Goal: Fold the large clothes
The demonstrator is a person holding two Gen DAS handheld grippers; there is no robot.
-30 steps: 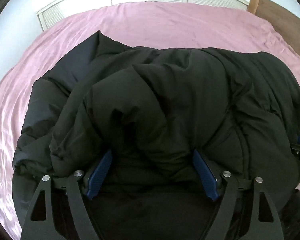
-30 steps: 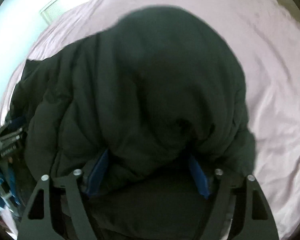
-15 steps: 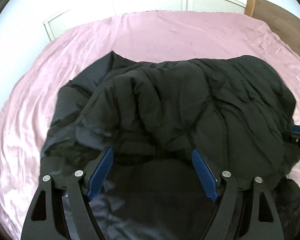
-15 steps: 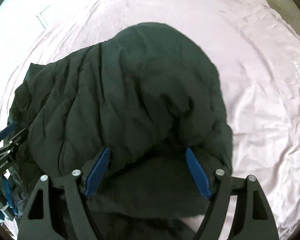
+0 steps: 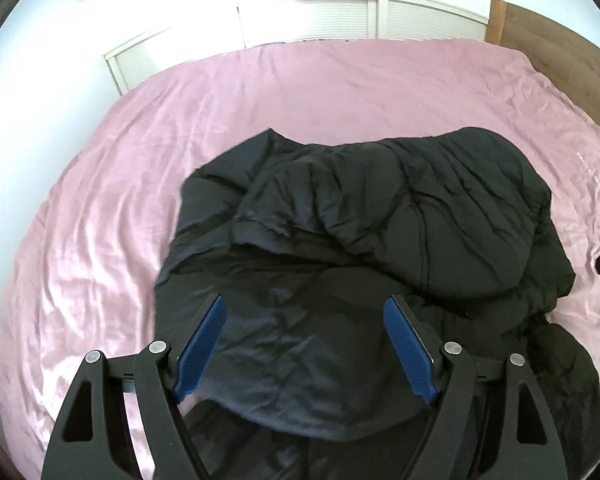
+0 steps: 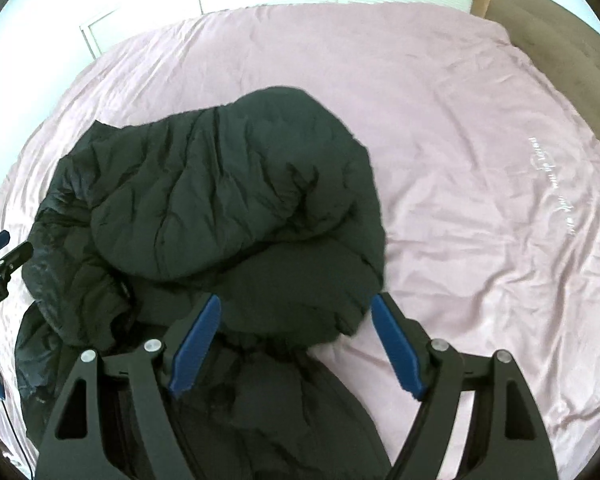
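The black puffer jacket (image 5: 380,240) lies bunched on the pink bed sheet (image 5: 140,168), filling the centre and lower part of the left wrist view. In the right wrist view it occupies the centre left (image 6: 220,200). The left claw (image 5: 304,344) has its blue pads apart, hovering over the fabric and gripping nothing. The right claw (image 6: 296,340) is likewise spread wide above the jacket's lower edge. White louvred doors (image 5: 340,16) stand at the upper frame.
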